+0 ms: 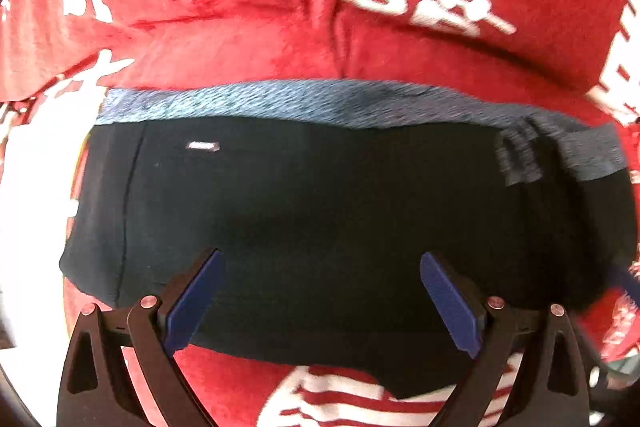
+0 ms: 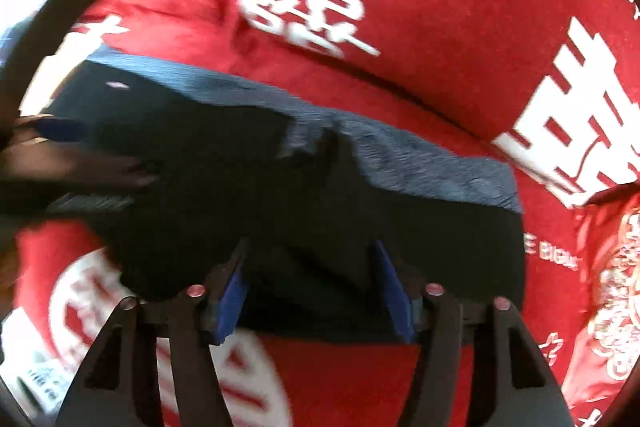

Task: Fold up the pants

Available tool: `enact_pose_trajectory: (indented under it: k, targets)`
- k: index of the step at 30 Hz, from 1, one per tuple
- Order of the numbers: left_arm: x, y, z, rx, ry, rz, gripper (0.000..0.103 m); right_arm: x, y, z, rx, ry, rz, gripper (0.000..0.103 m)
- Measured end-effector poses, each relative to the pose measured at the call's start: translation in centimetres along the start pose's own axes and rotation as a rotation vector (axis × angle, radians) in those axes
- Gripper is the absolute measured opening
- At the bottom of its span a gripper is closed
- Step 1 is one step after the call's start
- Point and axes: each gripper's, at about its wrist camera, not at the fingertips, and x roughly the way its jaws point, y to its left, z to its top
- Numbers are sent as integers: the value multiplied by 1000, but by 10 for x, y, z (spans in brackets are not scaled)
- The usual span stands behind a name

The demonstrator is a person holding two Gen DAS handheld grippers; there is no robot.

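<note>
A: Where do the dark navy fabric pants (image 1: pixel 304 211) with the blue-grey ribbed waistband (image 1: pixel 320 101) lie?

B: Flat on the red plush cloth printed with white characters (image 1: pixel 248 39), already gathered into a broad, compact block. The waistband runs along the far side and the near hem faces both cameras.

A: Start at the left. What is the left gripper (image 1: pixel 320 303) doing?

B: Its blue-padded fingers (image 1: pixel 196 303) stand wide apart over the near part of the pants and grip nothing. Whether the tips touch the fabric I cannot tell.

A: And the right gripper (image 2: pixel 316 291)?

B: Also spread, though less widely, with its blue pads (image 2: pixel 394 291) either side of the near hem. A low ridge of fabric seems to sit between them (the view is blurred, so I would not swear to it), but nothing is pinched.

A: How will the garment handle?

B: I judge it soft, light and limp. It should drape and sag from any single pinch, and the plush cloth beneath may drag at it. The layers could slide apart if only the top one is caught.

A: So where to take hold?

B: At the near hem, one gripper toward each near corner, pinching through all layers. The ribbed waistband looks thicker and firmer, a good edge to fold onto.
</note>
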Motion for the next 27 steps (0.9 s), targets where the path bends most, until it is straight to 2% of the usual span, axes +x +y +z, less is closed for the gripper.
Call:
enact_pose_trajectory:
  k: [2,6,9,11,13,14,15,16,17,18,19,21,22,24,27]
  targets:
    - [-11,-14,7,15,-9,-61,98,-11,-29,-11,161,3,146,65]
    - [-29,-51,13,55,-7,-220,98,-5,-113,-50,632,25,399,65]
    - [-29,-76,21,57,14,-291,98,8,-150,-75,867,23,517,65]
    - [-32,-97,21,62,21,-313,98,12,-163,-87,958,-8,579,65]
    - [-28,-113,22,79,21,-318,97,18,-172,-90,1004,-26,622,65]
    - [-25,-119,22,87,26,-314,86,26,-174,-92,1034,-22,644,65]
    - [-17,-124,24,98,50,-307,71,34,-176,-91,1055,-12,656,61]
    - [-9,-127,24,105,78,-306,62,37,-175,-95,1078,-9,674,57]
    - [-2,-131,23,106,103,-321,50,43,-175,-95,1098,-11,695,43]
    - [3,-132,22,103,113,-316,49,48,-176,-96,1116,-11,712,20]
    - [4,-132,21,102,111,-311,47,50,-176,-98,1124,-7,718,11]
    - [-3,-130,20,110,98,-314,40,46,-172,-93,1107,-7,709,9]
    - [-10,-128,18,120,85,-320,39,41,-169,-90,1079,-13,706,8]
    - [-17,-127,12,167,58,-285,39,34,-159,-81,997,-8,705,6]
    - [-6,-125,-2,192,91,-247,40,41,-135,-73,886,77,684,2]
